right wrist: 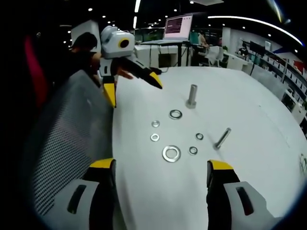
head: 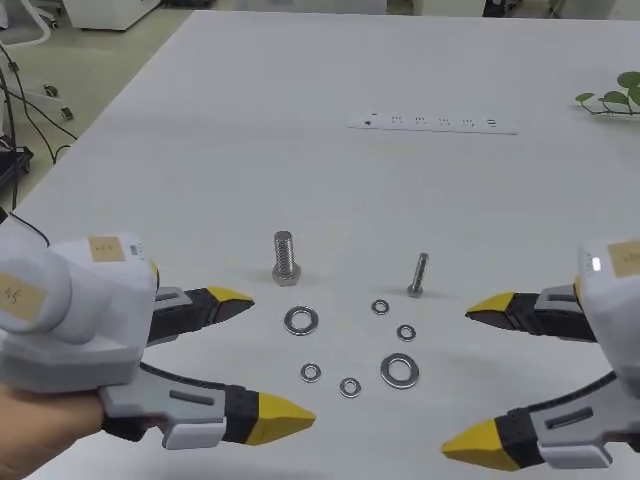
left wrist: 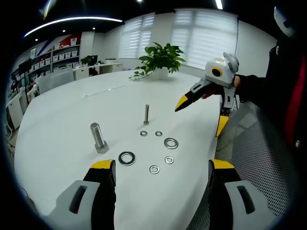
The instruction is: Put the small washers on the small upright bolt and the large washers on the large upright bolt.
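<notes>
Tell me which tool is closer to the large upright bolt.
Left. The left tool is just beside the large bolt; the right tool sits past the washers, by the small bolt.

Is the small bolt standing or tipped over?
Standing: the small bolt rests on its head, shank pointing up and bare.

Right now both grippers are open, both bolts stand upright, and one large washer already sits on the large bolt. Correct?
Not quite. In the head view no washer is on the large bolt: both large washers lie flat on the table. The left gripper and right gripper are open, and the small bolt stands upright too.
</notes>
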A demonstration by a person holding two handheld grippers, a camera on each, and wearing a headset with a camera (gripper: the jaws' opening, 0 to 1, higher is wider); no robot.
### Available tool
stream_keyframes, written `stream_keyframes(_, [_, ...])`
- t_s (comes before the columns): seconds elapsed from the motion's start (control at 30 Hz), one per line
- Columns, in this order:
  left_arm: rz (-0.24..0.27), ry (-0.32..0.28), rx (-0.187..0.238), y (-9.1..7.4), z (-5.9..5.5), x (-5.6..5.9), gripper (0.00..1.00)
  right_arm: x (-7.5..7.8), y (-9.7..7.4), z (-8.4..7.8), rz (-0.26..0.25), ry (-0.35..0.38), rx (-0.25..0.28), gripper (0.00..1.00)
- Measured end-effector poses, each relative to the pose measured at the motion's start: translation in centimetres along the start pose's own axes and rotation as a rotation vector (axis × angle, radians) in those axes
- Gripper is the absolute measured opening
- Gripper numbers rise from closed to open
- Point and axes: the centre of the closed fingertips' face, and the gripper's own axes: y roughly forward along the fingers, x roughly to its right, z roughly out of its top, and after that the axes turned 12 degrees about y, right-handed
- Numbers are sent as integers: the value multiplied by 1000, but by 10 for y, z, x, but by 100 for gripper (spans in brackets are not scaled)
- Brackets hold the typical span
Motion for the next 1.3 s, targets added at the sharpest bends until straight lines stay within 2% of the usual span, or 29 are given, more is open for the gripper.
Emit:
stream_keyframes(0.33, [2, 1, 3, 0, 1, 0, 78, -1, 2, -1, 17, -39, -68, 68])
stream_keyframes(0.63, [7, 1, 7, -1, 1, 0, 78, -4, 4, 0, 35, -68, -106, 62])
stream_keyframes(1.3, [2, 6, 9, -1, 3, 3, 77, -3, 9, 1, 46, -128, -179, 57])
